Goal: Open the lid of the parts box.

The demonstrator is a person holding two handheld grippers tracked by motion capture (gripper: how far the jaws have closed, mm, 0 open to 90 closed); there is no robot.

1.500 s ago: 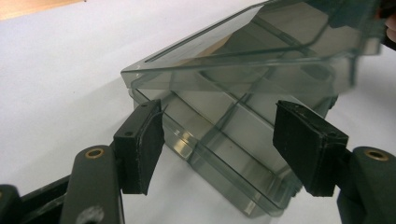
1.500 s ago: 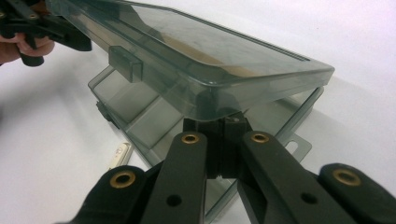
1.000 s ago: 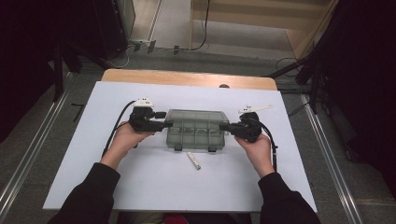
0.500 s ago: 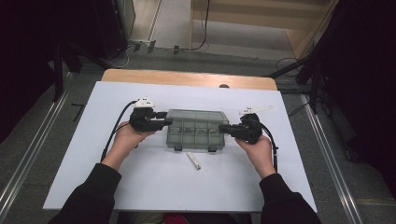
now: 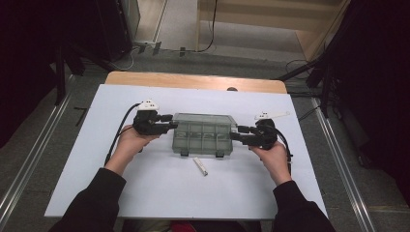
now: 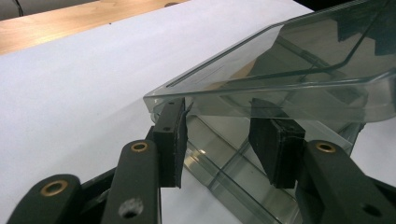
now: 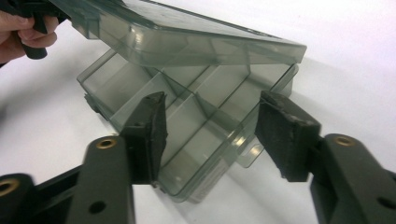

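- Since the earlier frame, the right tool (image 5: 236,133) has let go of the box's (image 5: 203,137) right end; its jaws have just been opening and now stand apart, released, with the box corner between the pads but untouched in the right gripper view.
- The left tool (image 5: 170,123) sits at the box's left end, jaws half open, their pads (image 6: 170,135) tucked under the lifted lid (image 6: 289,65); whether they press on it I cannot tell.
- The box rests mid-bench (image 5: 159,193), lid raised at its left end.
- A small white stick (image 5: 200,166) lies just in front of the box.
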